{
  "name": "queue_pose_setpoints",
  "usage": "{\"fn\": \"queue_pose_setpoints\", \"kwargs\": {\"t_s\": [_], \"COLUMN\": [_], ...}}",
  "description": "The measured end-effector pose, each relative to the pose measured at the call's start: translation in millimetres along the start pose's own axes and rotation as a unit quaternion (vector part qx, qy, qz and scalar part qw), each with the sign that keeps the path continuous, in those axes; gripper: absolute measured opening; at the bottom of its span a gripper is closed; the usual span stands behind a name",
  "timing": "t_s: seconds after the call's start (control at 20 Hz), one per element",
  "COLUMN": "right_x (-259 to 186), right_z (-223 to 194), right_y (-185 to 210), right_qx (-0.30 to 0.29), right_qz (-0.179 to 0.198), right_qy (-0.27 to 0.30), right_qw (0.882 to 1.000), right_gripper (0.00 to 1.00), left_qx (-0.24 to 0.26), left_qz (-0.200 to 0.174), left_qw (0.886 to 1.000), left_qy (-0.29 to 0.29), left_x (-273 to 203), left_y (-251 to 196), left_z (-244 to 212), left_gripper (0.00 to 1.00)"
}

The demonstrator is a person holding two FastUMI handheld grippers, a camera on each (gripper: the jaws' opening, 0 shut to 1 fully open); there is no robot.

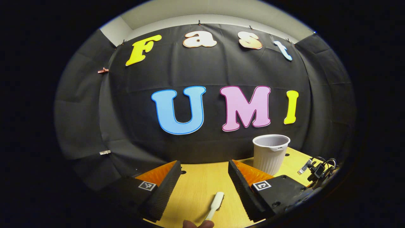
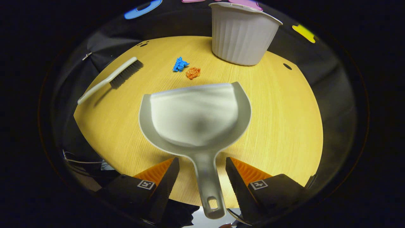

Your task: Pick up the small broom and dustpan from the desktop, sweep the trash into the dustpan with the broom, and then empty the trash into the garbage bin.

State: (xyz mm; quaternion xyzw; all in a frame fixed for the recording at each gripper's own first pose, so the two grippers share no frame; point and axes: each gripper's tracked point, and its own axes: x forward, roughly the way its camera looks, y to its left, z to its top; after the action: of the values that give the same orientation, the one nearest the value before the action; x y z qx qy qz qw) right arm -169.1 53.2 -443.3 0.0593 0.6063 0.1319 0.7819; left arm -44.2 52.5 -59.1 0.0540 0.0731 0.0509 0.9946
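Even overhead light falls on the table (image 2: 284,104); the broom (image 2: 109,77) casts a soft shadow. The dustpan (image 2: 194,117) appears slightly blurred. Fisheye distortion bends and darkens the table's edges.

The left gripper view sits low near the surface (image 1: 202,186), facing level toward the booth's back wall. The right gripper view looks steeply down from above the surface, close over the dustpan (image 2: 194,117). Both views share the garbage bin (image 1: 271,153) and the broom (image 1: 215,201).
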Motion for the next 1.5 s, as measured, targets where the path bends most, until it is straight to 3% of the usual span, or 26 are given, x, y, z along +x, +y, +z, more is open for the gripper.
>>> {"fn": "queue_pose_setpoints", "kwargs": {"t_s": [0.3,0.5,0.6,0.75,0.95,1.0,1.05,1.1,1.25,1.3,1.35,1.5], "right_x": [18,19,20,20,18,18,16,13,0,-5,-11,-29], "right_z": [-1,-3,-3,-1,2,2,2,2,7,9,11,16], "right_y": [4,-1,-1,0,2,1,1,1,-1,-2,-2,-10], "right_qx": [-0.027,-0.035,-0.032,-0.045,-0.051,-0.051,-0.049,-0.045,-0.029,-0.024,-0.021,-0.024], "right_qz": [0.016,0.016,0.018,0.018,0.027,0.028,0.029,0.031,0.038,0.042,0.044,0.04], "right_qy": [0.037,0.069,0.082,0.077,0.05,0.047,0.044,0.04,0.023,0.018,0.012,-0.012], "right_qw": [0.999,0.997,0.996,0.996,0.997,0.997,0.997,0.998,0.999,0.999,0.999,0.999], "right_gripper": [0.92,0.86,0.42,0.47,0.32,0.37,0.32,0.41,0.37,0.41,0.37,0.36], "left_qx": [0.0,-0.01,-0.017,-0.02,-0.016,-0.015,-0.018,-0.021,-0.028,-0.027,-0.025,-0.008], "left_qz": [0.018,0.026,0.03,0.04,0.044,0.041,0.037,0.034,0.026,0.02,0.014,-0.023], "left_qw": [1.0,1.0,0.999,0.999,0.998,0.998,0.997,0.997,0.994,0.993,0.991,0.981], "left_qy": [0.002,0.007,0.012,0.016,0.044,0.052,0.059,0.07,0.106,0.116,0.128,0.194], "left_x": [7,13,17,23,37,40,43,47,53,56,58,64], "left_y": [7,6,5,5,3,2,1,0,-4,-5,-6,-15], "left_z": [-2,-8,-12,-17,-35,-39,-45,-51,-77,-85,-95,-137], "left_gripper": [0.97,0.97,0.97,0.97,0.97,0.97,1.0,0.97,0.97,0.97,0.98,0.98]}}
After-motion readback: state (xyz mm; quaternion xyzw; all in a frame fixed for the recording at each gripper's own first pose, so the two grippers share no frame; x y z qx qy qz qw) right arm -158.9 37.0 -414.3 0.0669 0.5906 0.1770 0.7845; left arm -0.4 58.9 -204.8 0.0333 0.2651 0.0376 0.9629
